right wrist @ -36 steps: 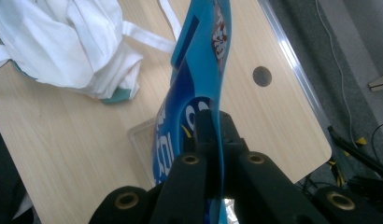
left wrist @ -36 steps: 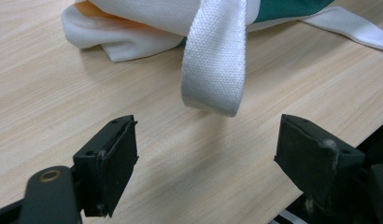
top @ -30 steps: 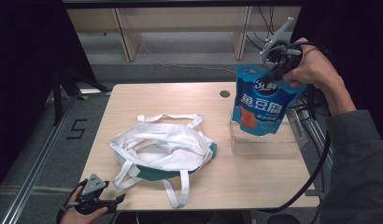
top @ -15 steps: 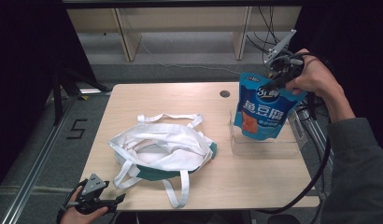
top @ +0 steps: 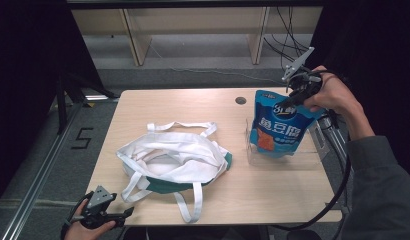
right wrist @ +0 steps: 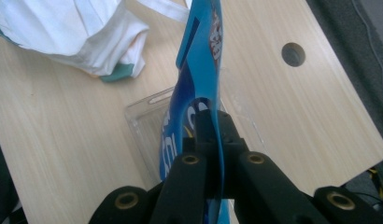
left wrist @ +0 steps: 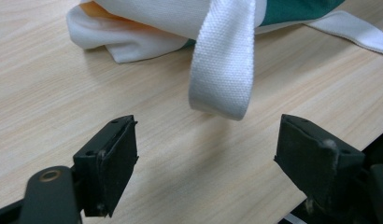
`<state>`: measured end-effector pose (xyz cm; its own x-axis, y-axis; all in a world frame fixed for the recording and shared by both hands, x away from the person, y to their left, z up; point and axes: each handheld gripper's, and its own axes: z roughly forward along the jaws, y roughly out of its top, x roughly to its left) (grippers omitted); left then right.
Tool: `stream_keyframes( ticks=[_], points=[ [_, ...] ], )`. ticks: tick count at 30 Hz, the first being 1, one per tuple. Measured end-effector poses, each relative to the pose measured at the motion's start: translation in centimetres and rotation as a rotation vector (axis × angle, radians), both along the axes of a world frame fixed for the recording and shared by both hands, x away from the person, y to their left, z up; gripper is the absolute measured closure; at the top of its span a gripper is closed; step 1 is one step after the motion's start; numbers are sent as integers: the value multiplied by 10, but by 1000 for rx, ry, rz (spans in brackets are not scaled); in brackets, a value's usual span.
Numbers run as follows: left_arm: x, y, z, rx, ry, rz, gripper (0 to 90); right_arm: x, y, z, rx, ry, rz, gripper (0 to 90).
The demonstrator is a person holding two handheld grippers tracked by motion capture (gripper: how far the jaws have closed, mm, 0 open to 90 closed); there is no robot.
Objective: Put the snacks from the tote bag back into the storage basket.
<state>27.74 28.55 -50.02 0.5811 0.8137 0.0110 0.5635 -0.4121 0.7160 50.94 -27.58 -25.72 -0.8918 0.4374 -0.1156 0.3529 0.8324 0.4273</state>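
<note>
A blue snack pouch (top: 280,127) hangs upright over a clear plastic tray (top: 305,156) at the table's right side. My right gripper (top: 299,92) is shut on the pouch's top edge. In the right gripper view the jaws (right wrist: 213,130) pinch the pouch (right wrist: 199,56) edge-on above the tray (right wrist: 143,116). A white tote bag with a green base (top: 173,160) lies crumpled at the middle of the table. My left gripper (top: 124,214) sits open at the front left corner. Its jaws (left wrist: 206,154) frame a white strap (left wrist: 224,60) without touching it.
The wooden table (top: 183,107) has a round cable hole (top: 240,100) near its back right. Shelving and cables stand behind the table. The bag's straps (top: 190,205) trail toward the front edge. A person's sleeve (top: 383,185) lies along the right side.
My right gripper has lowered the pouch a little toward the clear tray. The left gripper and the bag have not moved.
</note>
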Motion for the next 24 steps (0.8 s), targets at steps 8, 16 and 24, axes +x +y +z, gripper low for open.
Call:
stream_keyframes(
  ticks=[8,16,24],
  points=[
    [-1,-3,-1,-18,11,24,200,0,1,-11,5,20,21,900],
    [1,-1,0,14,1,-21,200,0,-2,-17,28,24,44,900],
    [2,0,-1,20,-10,-35,200,-2,-3,-18,28,14,12,873]
  ],
)
